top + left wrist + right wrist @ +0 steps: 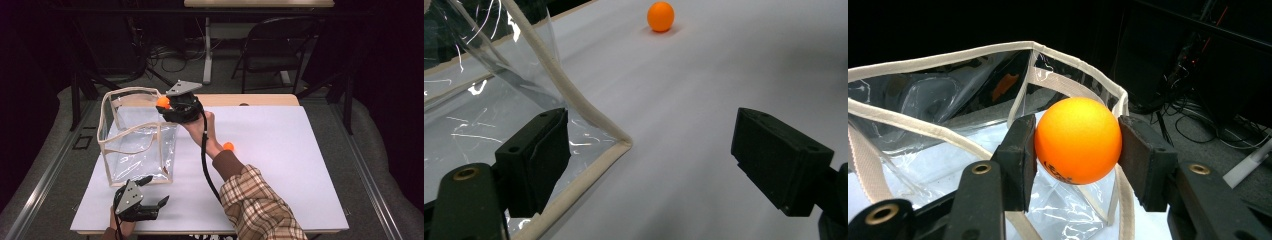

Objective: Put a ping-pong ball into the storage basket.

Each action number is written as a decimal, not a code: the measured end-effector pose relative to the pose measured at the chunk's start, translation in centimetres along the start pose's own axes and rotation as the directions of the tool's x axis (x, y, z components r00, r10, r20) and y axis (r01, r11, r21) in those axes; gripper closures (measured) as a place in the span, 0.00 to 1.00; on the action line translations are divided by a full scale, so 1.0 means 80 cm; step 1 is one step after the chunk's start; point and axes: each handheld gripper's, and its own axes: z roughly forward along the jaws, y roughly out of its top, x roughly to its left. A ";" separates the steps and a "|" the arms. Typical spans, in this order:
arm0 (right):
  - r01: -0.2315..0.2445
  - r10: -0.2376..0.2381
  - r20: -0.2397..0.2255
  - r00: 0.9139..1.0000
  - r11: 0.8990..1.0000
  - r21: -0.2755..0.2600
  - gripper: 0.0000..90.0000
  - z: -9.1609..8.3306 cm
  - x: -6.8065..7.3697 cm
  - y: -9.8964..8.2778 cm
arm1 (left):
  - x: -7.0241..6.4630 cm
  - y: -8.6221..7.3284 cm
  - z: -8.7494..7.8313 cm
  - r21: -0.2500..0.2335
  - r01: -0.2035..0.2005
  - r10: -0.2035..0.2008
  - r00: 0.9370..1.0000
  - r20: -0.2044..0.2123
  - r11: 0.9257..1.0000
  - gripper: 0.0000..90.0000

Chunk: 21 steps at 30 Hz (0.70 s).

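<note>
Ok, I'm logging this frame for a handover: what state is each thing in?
Clear bag: upright, mouth open, nothing visible inside.
Held orange ball: clamped over the bag's rim.
Second orange ball: loose on the white sheet.
Right gripper: shut on the ball.
Left gripper: open, by the bag's corner.

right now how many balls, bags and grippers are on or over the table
orange balls: 2, one clamped in the right gripper over the bag, one loose on the white table
clear bags with beige trim: 1
grippers: 2, the right one and the left gripper, open by the bag's corner
total: 5
</note>
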 end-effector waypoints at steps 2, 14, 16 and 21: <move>-0.002 0.002 -0.002 1.000 1.000 0.003 0.57 0.003 0.000 0.000 | 0.000 0.000 0.000 -0.001 0.003 -0.003 1.000 -0.001 1.000 0.18; -0.011 0.011 -0.006 1.000 1.000 0.017 0.56 0.015 0.003 0.000 | 0.000 0.000 0.000 -0.001 0.003 -0.003 1.000 0.000 1.000 0.18; -0.020 0.020 -0.008 1.000 1.000 0.023 0.56 0.018 0.003 -0.001 | 0.000 0.000 0.000 -0.001 0.002 -0.002 1.000 0.001 1.000 0.18; -0.017 0.017 -0.013 1.000 0.999 0.039 0.56 0.025 0.006 -0.002 | 0.000 0.000 0.000 -0.001 0.002 -0.002 1.000 -0.001 1.000 0.18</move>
